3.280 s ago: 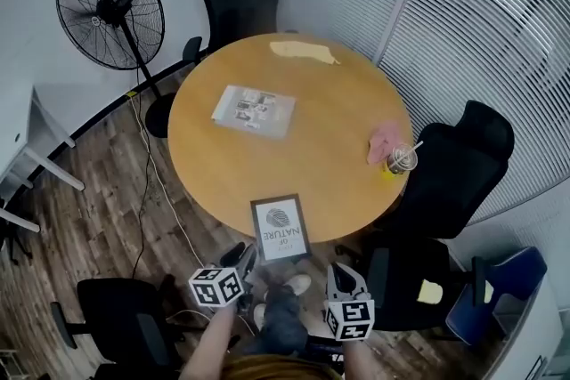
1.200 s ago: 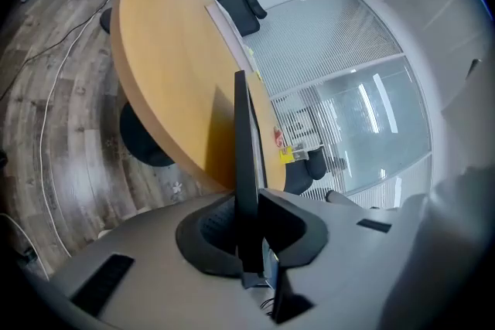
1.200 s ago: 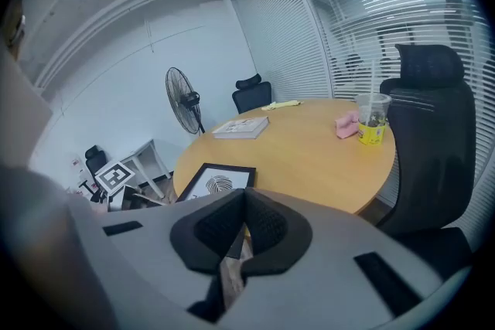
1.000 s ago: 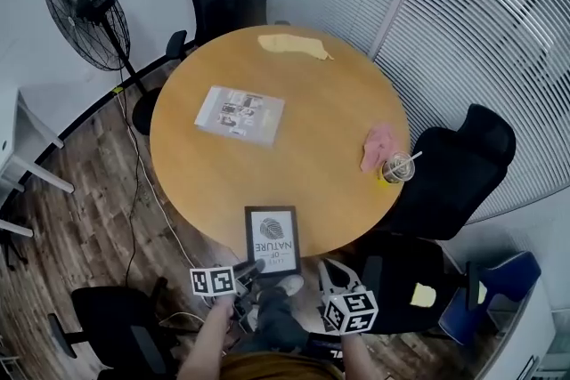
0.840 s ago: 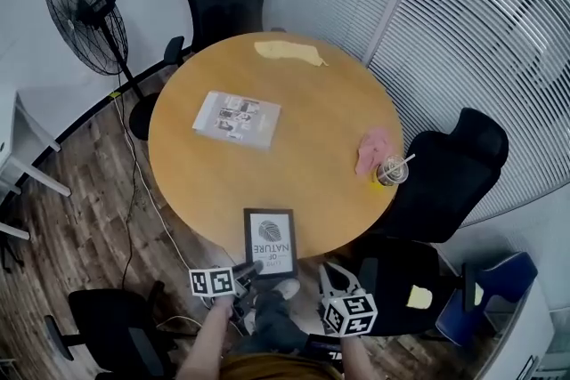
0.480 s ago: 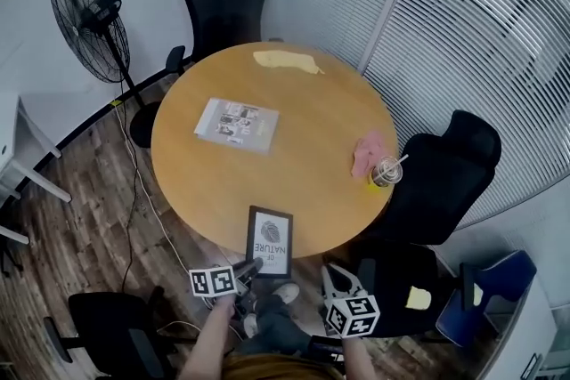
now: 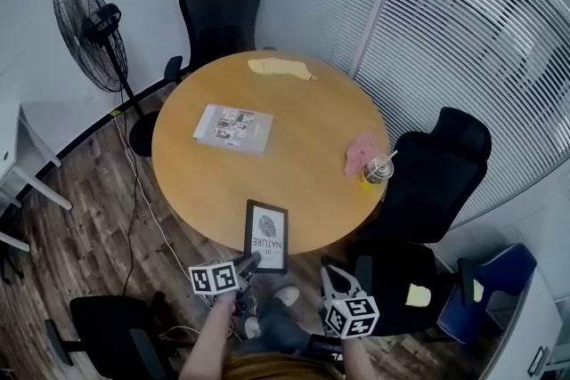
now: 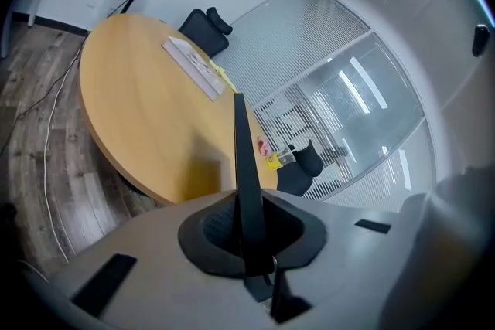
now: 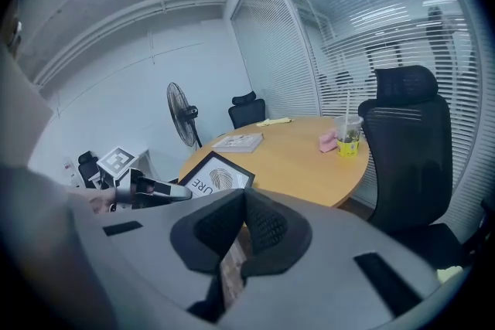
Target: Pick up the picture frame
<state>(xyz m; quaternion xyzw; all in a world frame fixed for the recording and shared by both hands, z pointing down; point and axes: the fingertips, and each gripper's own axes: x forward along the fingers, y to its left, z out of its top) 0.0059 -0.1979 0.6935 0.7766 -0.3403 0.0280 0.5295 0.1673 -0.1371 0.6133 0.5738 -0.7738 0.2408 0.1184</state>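
Black picture frame (image 7: 266, 236), white face, tilted

A: Entry one. Type of room?

B: Office meeting room. Round wooden table (image 7: 303, 151), centre. Black swivel chairs at its 12 o'clock (image 7: 218, 13) and 3 o'clock (image 7: 441, 173).

A: Other fittings?

B: Glass partition with slatted blinds (image 7: 463, 31), 1 to 3 o'clock. Pedestal fan (image 7: 89, 18), 10 o'clock. White desk edge (image 7: 9, 142), 9 o'clock. Wood-plank floor (image 7: 71, 245) throughout.

A: Loose items on the table?

B: Printed leaflet (image 7: 233, 127), towards 11 o'clock. Lidded drink cup with straw (image 7: 377, 170), 3 o'clock rim.
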